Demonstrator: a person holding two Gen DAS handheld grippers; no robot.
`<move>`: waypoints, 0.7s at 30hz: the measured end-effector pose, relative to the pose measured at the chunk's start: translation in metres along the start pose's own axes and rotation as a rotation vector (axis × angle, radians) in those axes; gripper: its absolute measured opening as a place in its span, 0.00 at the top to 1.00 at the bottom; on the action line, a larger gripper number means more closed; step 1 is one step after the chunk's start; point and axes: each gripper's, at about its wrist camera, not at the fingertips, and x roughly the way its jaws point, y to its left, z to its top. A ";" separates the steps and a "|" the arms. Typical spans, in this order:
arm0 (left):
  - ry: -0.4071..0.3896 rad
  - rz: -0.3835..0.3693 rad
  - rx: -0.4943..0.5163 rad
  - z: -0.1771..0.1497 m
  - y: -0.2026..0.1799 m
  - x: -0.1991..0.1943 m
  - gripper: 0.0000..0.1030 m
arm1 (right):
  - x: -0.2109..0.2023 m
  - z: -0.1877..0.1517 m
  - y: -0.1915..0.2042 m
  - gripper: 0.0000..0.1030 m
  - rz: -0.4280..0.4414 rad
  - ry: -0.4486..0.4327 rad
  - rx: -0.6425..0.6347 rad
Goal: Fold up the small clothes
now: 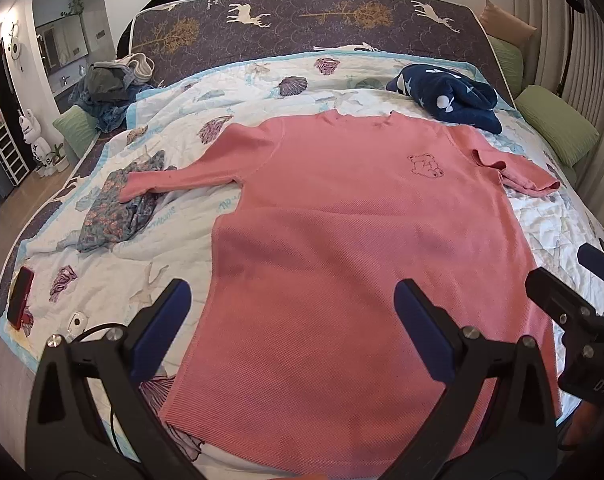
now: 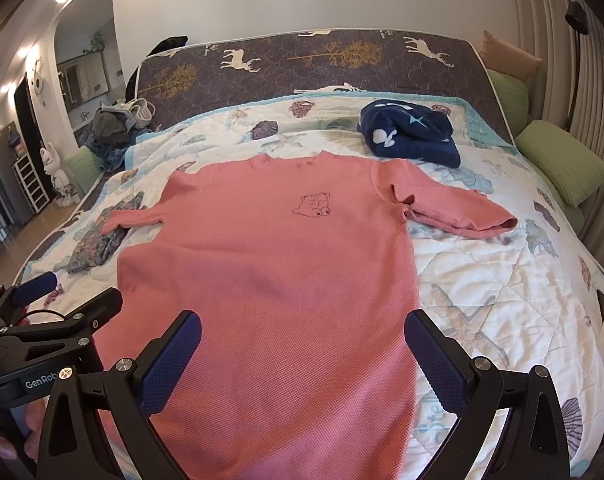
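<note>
The pink shirt [image 1: 361,216] lay spread flat, front up, on the quilt [image 1: 262,80] of the bed, its collar away from both tongs and its hem nearest them. A small bear outline [image 2: 313,206] showed on the chest.

The left tongs [image 1: 292,308] stood wide apart above the hem end, holding nothing; the left finger hung over the quilt just beside the shirt's edge, the right finger over the cloth. The right tongs [image 2: 302,338] were also wide and empty, both fingers over the lower part of the shirt. Each tool showed at the edge of the other's view, so they sat side by side.

Ahead of the left tongs, the shirt's left sleeve [image 1: 182,180] reached out onto a flowered garment [image 1: 118,208]. Ahead of the right tongs, the other sleeve [image 2: 457,212] lay rumpled. Beyond the collar, a dark blue bundle [image 2: 409,136] rested on the quilt. A red phone [image 1: 20,296] lay far left of the left tongs.
</note>
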 end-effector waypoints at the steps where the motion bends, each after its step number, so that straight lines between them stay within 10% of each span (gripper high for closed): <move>1: 0.002 0.001 0.001 0.000 0.000 0.001 0.02 | 0.001 -0.001 0.000 0.00 0.000 0.001 0.000; 21: -0.017 0.005 0.000 0.002 -0.002 0.004 0.02 | 0.007 0.002 -0.003 0.00 -0.002 0.023 0.008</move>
